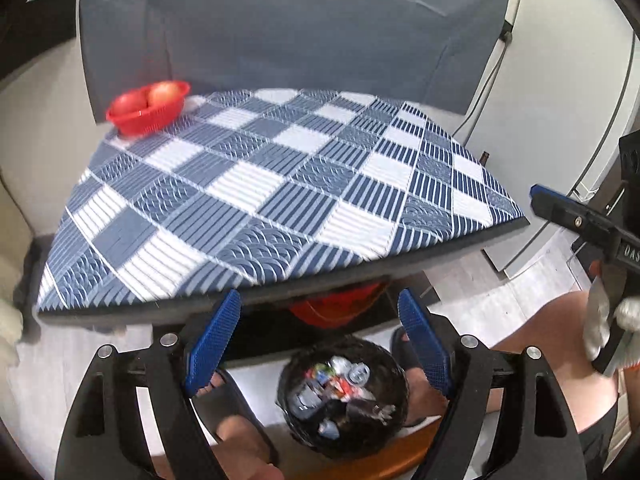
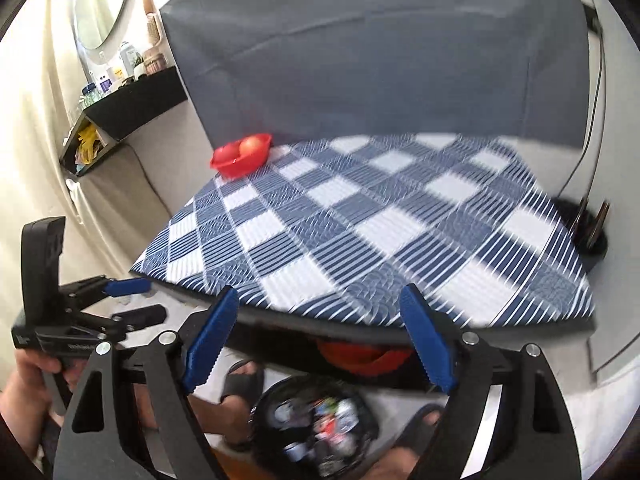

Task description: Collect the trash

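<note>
A black bin (image 1: 394, 364) lined with a black bag stands on the floor below the table's near edge, holding several crumpled wrappers and cans (image 1: 340, 384); it also shows blurred in the right wrist view (image 2: 280, 394). My left gripper (image 1: 320, 344) is open and empty above the bin. My right gripper (image 2: 320, 340) is open and empty, also above the bin. The right gripper shows at the right edge of the left wrist view (image 1: 580, 224), the left gripper at the left of the right wrist view (image 2: 120, 300).
The table has a blue and white checked cloth (image 1: 260, 200) (image 2: 380, 220). A red basket with fruit (image 1: 148, 108) (image 2: 242, 154) sits at its far left corner. A grey sofa back (image 1: 300, 24) stands behind. The person's sandalled feet (image 1: 224, 400) flank the bin. A red object (image 1: 336, 308) lies under the table.
</note>
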Tool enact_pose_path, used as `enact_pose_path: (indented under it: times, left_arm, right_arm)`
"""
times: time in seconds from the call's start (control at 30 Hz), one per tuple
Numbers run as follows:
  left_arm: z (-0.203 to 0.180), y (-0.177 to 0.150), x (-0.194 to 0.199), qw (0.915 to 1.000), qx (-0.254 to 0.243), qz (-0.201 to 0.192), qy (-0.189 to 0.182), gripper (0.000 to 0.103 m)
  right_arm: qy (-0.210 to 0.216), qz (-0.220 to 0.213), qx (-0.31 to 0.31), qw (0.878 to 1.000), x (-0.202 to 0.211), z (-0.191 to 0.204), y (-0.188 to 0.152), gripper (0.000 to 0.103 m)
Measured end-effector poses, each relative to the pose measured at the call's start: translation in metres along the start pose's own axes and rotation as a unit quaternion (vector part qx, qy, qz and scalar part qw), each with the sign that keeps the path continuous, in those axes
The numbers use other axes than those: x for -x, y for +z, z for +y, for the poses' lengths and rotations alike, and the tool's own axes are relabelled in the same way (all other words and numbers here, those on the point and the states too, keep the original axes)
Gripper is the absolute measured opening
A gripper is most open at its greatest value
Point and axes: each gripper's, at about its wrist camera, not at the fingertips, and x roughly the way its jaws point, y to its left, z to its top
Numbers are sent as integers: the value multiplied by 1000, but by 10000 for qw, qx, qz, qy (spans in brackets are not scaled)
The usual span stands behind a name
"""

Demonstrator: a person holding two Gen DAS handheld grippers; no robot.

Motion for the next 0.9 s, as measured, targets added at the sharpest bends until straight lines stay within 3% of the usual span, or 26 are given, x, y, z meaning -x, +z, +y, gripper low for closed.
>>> enact_pose_path:
  times: [0.07, 0.23, 0.37, 0.53, 0.7, 0.9]
  left_arm:
    - [2, 6, 2, 10000, -61, -64, 27, 92]
    - [14, 22, 9, 9993, -32, -368, 55, 96]
    - [24, 33, 6, 9986, 14, -520, 93, 96]
    - [28, 37, -7, 9981, -183, -566, 184, 96]
    - [28, 35, -18, 9988, -111, -458, 89, 96]
    - [30, 37, -12, 9977, -41, -677, 98, 96]
  right_arm:
    - [-46, -104, 47, 9999, 4, -8, 8, 99]
    - [-140, -328, 98, 9993, 8, -27, 23, 99]
    - [-495, -527, 123, 9973, 3, -41, 32, 99]
    - [-703, -476, 213, 9962, -10, -51, 29, 99]
    - [-568, -437, 110, 9974, -18, -53, 29, 99]
    - [-346, -207, 400, 9984, -33, -37, 29, 98]
